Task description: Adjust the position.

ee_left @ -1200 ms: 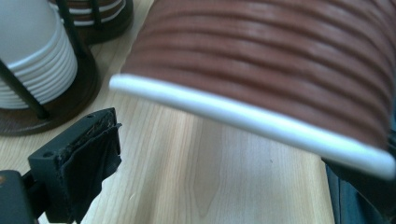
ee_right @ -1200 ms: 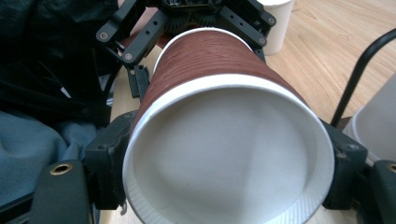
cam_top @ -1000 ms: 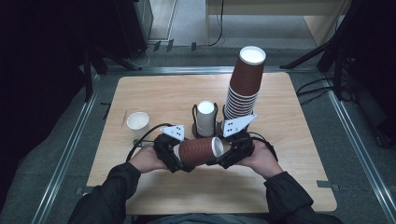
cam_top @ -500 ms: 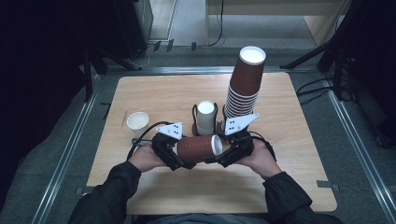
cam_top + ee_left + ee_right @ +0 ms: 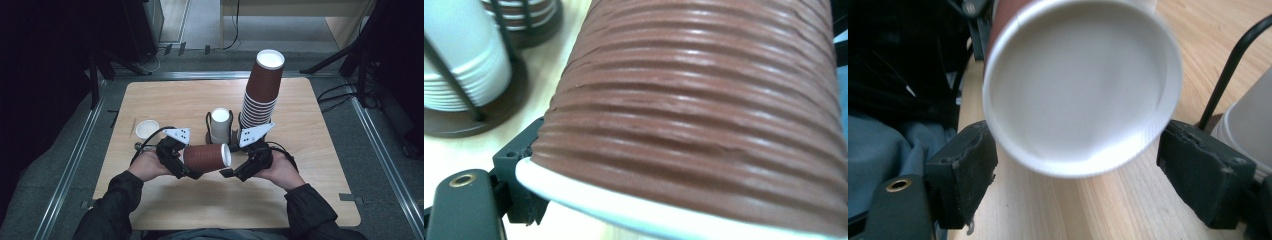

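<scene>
Left gripper [image 5: 192, 167] has its jaws around the base end of a ribbed brown paper cup [image 5: 205, 157], which lies on its side above the table [image 5: 165, 100] between the person's two hands; these jaws have just been closing with the cup between them, and the high view shows them set against its wall, so the cup appears held there. In the left gripper view the cup [image 5: 704, 110] runs across the picture with its white rim low in the frame and one black jaw just beside that rim. Right gripper [image 5: 231, 172] faces the cup's white mouth with its jaws spread wide; they have just been opening. In the right gripper view the mouth of the cup [image 5: 1080, 85] sits between the two black pads [image 5: 968, 170], and each pad stands just clear of the rim without pressing on it. Behind the hands, a wire holder with white cups [image 5: 220, 125] stands near the middle of the table, a tall leaning stack of brown cups [image 5: 260, 92] rises just to its right, and a single small white cup [image 5: 147, 129] sits well to the left.
</scene>
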The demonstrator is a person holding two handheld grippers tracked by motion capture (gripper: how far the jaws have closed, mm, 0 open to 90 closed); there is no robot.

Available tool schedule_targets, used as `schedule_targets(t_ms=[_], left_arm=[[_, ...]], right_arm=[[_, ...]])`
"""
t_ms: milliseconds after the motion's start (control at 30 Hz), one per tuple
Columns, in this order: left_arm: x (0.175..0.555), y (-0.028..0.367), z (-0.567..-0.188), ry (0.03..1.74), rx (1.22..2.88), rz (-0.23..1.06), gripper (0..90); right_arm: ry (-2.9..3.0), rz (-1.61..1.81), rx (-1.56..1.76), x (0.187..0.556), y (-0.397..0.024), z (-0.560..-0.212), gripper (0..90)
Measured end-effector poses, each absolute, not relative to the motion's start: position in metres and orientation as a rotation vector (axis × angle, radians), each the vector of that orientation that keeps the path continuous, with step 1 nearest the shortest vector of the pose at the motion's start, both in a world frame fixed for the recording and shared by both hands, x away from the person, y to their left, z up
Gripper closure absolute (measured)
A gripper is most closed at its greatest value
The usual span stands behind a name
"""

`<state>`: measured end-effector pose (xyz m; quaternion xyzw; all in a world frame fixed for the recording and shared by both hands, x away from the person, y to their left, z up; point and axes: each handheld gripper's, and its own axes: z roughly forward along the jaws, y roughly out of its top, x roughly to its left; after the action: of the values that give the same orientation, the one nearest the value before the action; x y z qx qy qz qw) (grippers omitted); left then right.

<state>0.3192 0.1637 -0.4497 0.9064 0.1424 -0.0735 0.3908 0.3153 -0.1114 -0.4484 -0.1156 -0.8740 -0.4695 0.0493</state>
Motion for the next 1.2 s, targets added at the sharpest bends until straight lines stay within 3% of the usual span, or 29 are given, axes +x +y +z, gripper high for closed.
schedule_targets(t_ms=[367, 1200], left_arm=[[0.318, 0.161, -0.445, 0.355, 2.461, -0.086, 10.9], [0.318, 0.131, -0.463, 0.325, 2.674, -0.085, 10.9]], right_arm=[[-2.749, -1.316, -0.341, 0.316, -0.108, -0.459, 17.0], [-2.867, -1.175, -0.297, 0.312, -0.094, -0.469, 17.1]])
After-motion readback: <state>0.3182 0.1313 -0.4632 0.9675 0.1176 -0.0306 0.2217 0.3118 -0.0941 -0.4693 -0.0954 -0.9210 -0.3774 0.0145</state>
